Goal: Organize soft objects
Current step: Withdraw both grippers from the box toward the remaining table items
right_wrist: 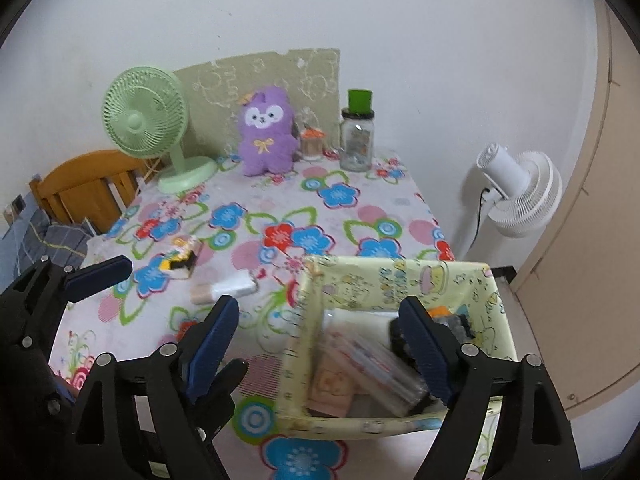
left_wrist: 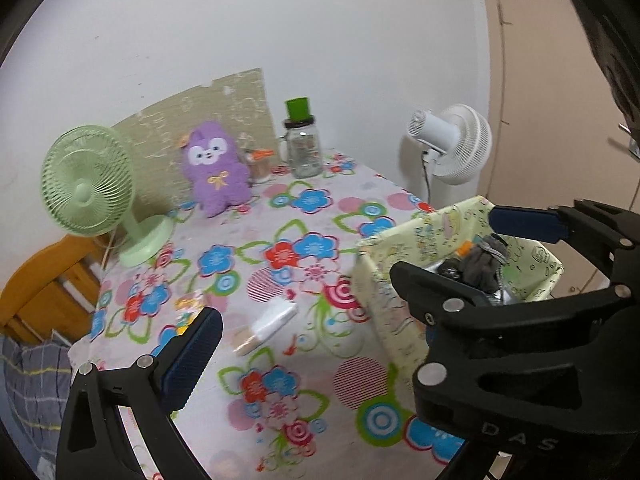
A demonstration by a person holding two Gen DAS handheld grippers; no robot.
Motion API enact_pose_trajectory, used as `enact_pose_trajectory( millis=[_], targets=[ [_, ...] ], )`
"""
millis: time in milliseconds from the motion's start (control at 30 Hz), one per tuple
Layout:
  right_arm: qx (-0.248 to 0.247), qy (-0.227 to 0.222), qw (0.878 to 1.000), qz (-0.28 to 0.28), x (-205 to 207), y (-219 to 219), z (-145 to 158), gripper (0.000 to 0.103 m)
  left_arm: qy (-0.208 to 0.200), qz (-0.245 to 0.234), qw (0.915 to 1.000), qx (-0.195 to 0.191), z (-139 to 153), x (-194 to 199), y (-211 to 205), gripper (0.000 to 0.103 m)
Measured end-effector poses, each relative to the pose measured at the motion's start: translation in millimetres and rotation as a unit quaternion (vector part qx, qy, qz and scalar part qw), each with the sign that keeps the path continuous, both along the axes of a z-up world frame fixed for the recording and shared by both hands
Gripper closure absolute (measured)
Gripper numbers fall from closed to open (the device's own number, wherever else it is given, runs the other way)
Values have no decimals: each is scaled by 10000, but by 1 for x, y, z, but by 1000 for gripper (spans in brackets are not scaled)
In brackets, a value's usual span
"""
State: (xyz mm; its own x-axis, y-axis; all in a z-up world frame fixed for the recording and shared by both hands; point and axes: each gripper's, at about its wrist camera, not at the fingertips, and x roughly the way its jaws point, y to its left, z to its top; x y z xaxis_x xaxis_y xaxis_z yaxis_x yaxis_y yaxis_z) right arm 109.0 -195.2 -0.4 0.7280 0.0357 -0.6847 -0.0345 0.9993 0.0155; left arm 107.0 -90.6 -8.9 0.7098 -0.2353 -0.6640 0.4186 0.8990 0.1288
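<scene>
"DAS" is embossed on the right gripper (left_wrist: 472,256), jaws apart over the fabric bin (right_wrist: 320,426); left gripper (right_wrist: 172,284) beside the bin, likewise apart.

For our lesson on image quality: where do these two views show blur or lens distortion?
Left wrist view: white packet on the table smeared, door frame bowed. Right wrist view: basket contents blurred, plush fairly sharp, dark fisheye corners.

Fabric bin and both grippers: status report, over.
Left gripper open, empty. Right gripper open, over yellow fabric bin. Bin part-filled; white pouch and colourful packet loose on tablecloth. Purple plush at back. Path unobstructed.
</scene>
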Motion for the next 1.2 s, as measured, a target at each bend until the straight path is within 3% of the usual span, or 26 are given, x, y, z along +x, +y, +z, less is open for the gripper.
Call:
enact_pose_trajectory(
  millis=[600,933,1200],
  targets=[
    [191,-260,9992,244,9,74,15,14,-182,814,9964,-176,14,8,82,1],
    [58,-300,9994,167,39,104,-6,14,-38,1305,9914,-111,-11,42,117,1],
    [182,-78,9998,13,67,119,-31,14,205,1443,9890,-255,-34,73,137,3]
  ],
)
